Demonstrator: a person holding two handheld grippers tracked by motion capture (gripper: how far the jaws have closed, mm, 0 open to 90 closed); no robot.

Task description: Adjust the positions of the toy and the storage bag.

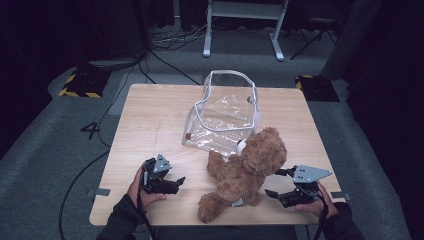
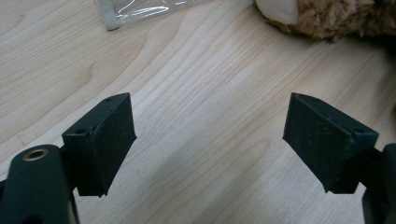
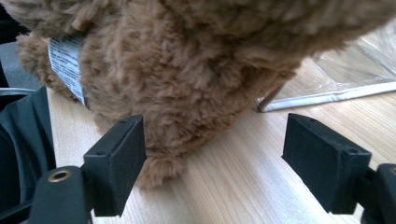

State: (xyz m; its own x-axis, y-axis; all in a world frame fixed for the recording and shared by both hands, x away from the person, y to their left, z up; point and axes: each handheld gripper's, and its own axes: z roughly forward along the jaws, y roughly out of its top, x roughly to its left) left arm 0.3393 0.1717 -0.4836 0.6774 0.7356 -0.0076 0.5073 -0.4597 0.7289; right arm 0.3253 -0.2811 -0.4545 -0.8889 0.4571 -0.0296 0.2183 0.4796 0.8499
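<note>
Dark long sleeves worn to the wrists, left claw and right claw built in black, grey three-cornered plates screwed on top, wedge-shaped jaw pads, brass-ringed holes, black cables trailed behind

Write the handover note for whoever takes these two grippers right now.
Left gripper: open, holding nothing, over bare table left of the teddy bear.
Right gripper: open, jaws facing the bear's side, not closed on it.
Teddy bear: sits at the table's near edge, against the front of the clear bag.
Clear bag: behind the bear at mid-table, nothing visible inside.
Done: both grippers brought up beside the bear.
Left: probably grasp the bear and put it in the bag.
</note>
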